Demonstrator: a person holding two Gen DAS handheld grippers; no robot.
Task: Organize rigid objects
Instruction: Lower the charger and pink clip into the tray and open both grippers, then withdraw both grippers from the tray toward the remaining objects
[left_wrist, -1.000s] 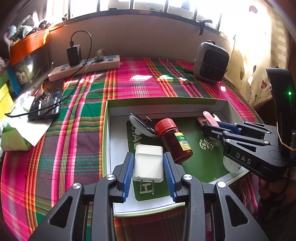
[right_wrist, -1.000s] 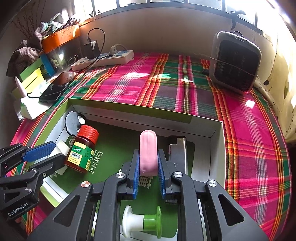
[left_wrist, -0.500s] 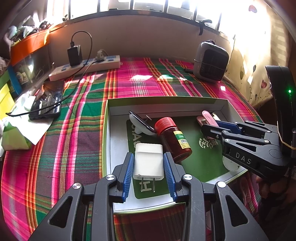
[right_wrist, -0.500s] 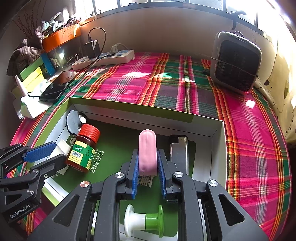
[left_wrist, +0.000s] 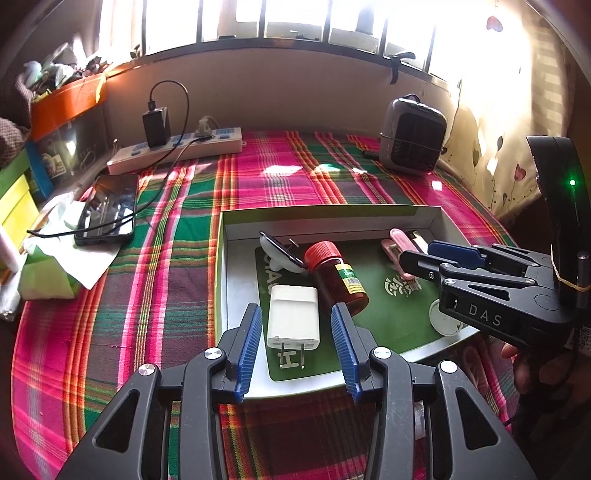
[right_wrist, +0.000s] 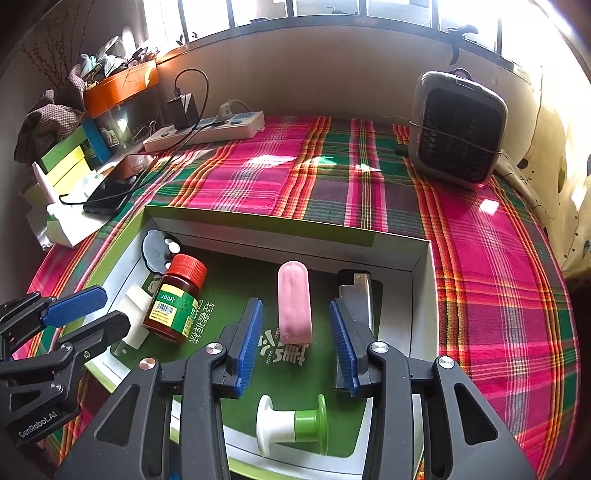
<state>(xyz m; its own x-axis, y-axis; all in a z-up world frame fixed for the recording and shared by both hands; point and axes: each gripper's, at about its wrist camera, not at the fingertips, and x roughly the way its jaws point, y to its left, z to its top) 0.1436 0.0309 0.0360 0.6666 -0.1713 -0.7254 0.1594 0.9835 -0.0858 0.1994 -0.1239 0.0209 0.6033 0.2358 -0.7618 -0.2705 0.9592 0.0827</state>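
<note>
Both sets of jaws had just been opening, each letting go of what it had clenched a second earlier. Nearest the left wrist camera, the left gripper stood released, its blue ribbed pads clear on either side of the white rectangular plastic wall charger, which lay flat on the green printed floor of the shallow green-and-white cardboard box, prongs toward the camera. Just beside it lay the brown medicine bottle with the red screw cap. The right gripper had likewise parted, and the pink rounded plastic case rested loose between its pads, touching neither, next to a flat silver metal piece; a white-and-green plastic spool sat nearer the camera. Beyond the box, on the pink-and-green plaid cloth, stood a grey fan heater. Judging by this, both items were delivered into the box, and the next move would call for lifting both grippers clear without nudging them.
</note>
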